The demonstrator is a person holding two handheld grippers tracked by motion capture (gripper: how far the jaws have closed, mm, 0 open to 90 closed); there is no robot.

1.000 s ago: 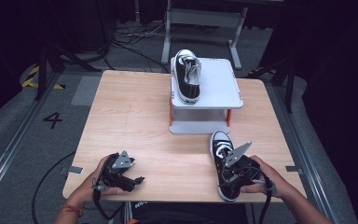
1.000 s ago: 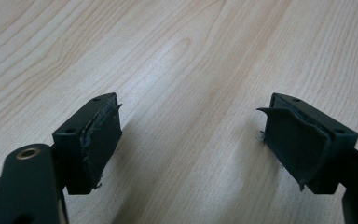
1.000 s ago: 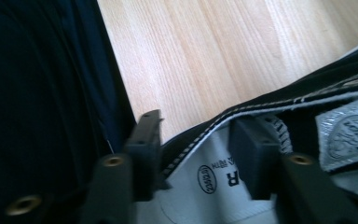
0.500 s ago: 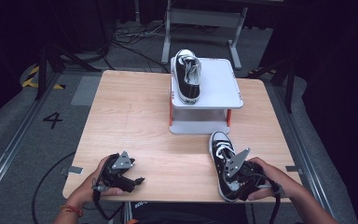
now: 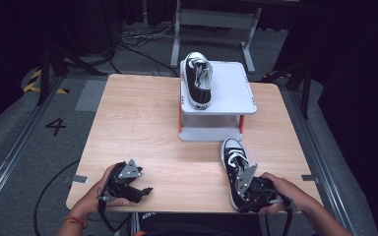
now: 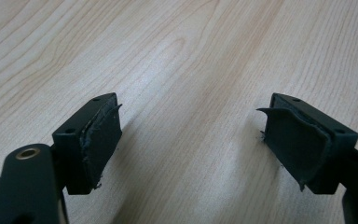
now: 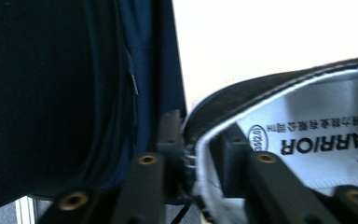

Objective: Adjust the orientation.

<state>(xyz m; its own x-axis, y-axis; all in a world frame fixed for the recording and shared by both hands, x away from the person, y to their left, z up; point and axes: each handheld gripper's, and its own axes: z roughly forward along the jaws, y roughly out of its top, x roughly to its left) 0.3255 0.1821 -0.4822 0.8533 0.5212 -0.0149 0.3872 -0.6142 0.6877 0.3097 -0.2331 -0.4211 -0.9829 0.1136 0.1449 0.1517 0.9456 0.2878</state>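
While the right gripper (image 5: 252,189) pinches the heel rim of the shoe (image 5: 235,167) at the counter's (image 5: 142,123) near edge, one jaw inside, one outside, the left gripper (image 5: 137,189) rests with jaws spread, bare wood between them.

A second black sneaker (image 5: 199,80) lies on a white raised stand (image 5: 231,98) at the wooden table's (image 5: 138,123) far edge.

Readable text: "WARRIOR" printed upside down on the white insole (image 7: 326,140) of the shoe (image 5: 236,172) my right gripper (image 5: 248,189) is clamped on. Small circled stamp beside it, illegible. Floor (image 5: 29,147) left of the table has a painted "4" (image 5: 55,126).
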